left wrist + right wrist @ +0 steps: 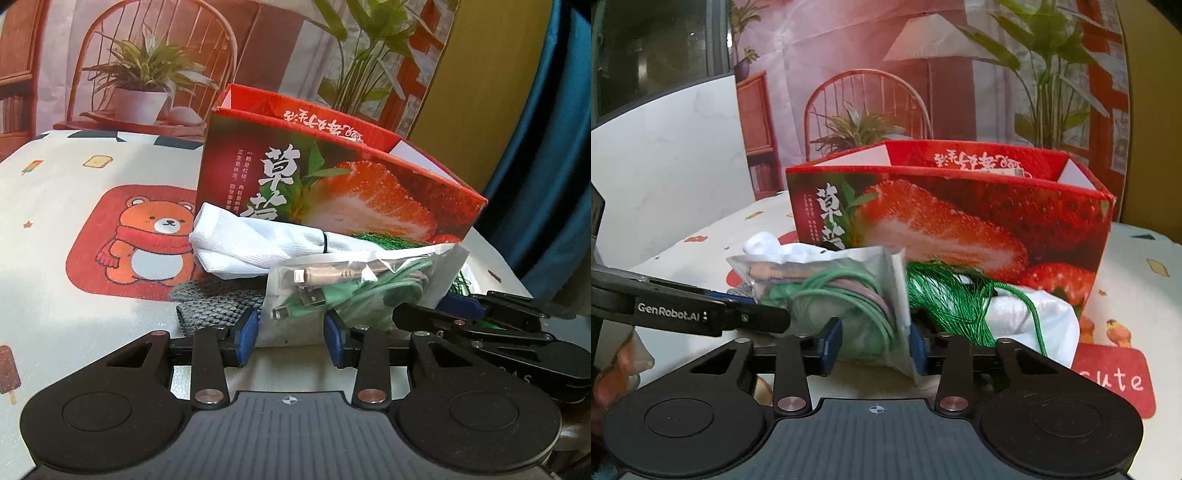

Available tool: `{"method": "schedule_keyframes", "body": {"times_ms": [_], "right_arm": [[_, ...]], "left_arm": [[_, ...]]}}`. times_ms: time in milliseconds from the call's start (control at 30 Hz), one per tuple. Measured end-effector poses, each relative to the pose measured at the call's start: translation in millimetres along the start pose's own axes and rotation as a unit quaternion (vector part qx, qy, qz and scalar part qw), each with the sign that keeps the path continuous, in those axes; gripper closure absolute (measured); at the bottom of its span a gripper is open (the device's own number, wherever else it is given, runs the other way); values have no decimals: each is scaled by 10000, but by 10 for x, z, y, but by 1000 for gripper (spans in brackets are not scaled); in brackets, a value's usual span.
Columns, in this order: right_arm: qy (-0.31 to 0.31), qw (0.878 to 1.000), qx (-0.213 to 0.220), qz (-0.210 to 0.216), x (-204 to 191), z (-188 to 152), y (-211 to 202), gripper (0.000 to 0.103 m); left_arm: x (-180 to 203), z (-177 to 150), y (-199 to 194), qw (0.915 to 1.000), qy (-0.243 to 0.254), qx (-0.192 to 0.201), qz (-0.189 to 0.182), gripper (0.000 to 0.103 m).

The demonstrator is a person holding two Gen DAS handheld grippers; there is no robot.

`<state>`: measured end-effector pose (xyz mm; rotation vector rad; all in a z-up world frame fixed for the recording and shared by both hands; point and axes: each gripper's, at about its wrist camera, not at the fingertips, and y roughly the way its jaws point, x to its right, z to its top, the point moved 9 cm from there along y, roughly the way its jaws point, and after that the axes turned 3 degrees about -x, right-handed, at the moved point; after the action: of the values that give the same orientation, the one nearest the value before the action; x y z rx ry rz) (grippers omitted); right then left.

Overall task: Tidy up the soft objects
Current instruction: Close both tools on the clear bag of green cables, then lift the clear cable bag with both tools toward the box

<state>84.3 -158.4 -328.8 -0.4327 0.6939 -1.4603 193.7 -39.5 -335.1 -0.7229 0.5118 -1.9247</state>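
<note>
The clear plastic bag of coiled green cables (846,295) lies on the printed tablecloth (55,258) just in front of the strawberry box (945,218), leaning over a white cloth (251,243) and a grey knitted piece (218,301). The right gripper (873,345) has its blue pads on either side of the bag's near end, the right pad touching the plastic and the left pad close to it; the bag is blurred here, so whether the pinch is firm is hard to say, though it looks like a hold on the bag. The left gripper (291,338) sits spread, its pads either side of the bag's lower edge with open space around them, gripping nothing. Just beside the bag on the right lie a green tassel (945,299) and another white cloth (1034,317), both touching the box front. The step in hand seems to be lifting the bag toward the open box. To do it well, the right pads should bite the sealed edge rather than the slippery middle, the lift should go straight up so the tassel threads are not dragged along, and the left claw should stay clear or steady the white cloth underneath.
</note>
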Motion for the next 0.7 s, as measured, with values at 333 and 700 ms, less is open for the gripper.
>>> {"method": "schedule_keyframes", "body": {"times_ms": [333, 700], "right_arm": [[38, 10000, 84, -6, -40, 24, -98, 76], [122, 9991, 395, 70, -81, 166, -306, 82]], "left_arm": [[120, 62, -138, 9991, 217, 250, -273, 63], [168, 257, -373, 9962, 32, 700, -516, 63]]}}
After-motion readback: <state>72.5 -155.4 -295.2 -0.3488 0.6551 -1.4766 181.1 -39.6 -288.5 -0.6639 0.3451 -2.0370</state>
